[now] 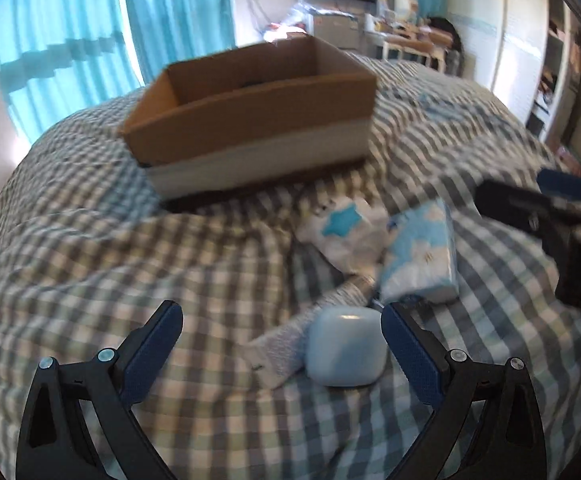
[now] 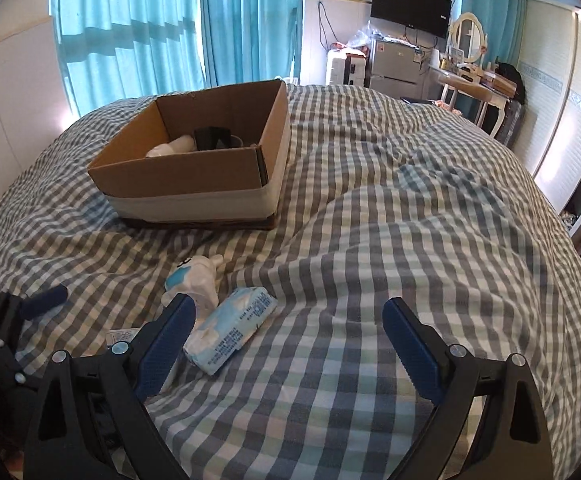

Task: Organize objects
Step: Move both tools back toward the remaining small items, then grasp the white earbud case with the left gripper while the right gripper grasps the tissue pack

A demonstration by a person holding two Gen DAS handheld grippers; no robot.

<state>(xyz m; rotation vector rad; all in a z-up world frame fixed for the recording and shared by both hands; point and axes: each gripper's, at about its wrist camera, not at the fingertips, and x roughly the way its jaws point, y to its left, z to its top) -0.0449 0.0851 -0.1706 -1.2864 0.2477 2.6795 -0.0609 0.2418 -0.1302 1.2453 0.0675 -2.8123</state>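
Since the cardboard box (image 2: 194, 168) sits further up the checked bedspread (image 2: 370, 240) w/ a few items already in it, we list what is left to collect, nearest first.

Item 1: pale blue case (image 1: 344, 346), rounded, smooth shell; lies on the bedspread between our left gripper (image 1: 282, 344) fingers, close to the right-hand pad, not touching either; looks light, rigid, prob. slippery; we'd take it across its flat sides, mid-body, gentle squeeze; soft bedding may let it sink or roll.

Item 2: tube (image 1: 314, 320), lying flat, partly under the case; soft-walled, we judge; grip near the cap end.

Item 3: tissue pack (image 2: 230, 332), blue-white wrap, just beside the inner finger of our right gripper (image 2: 286, 344); soft, light, compressible; pinch across the short width.

Item 4: white-blue bottle (image 2: 192, 280), beyond the pack, touching it; stiffer; neck or body hold.

Tongs: left spread wide, empty; right spread wide, empty.
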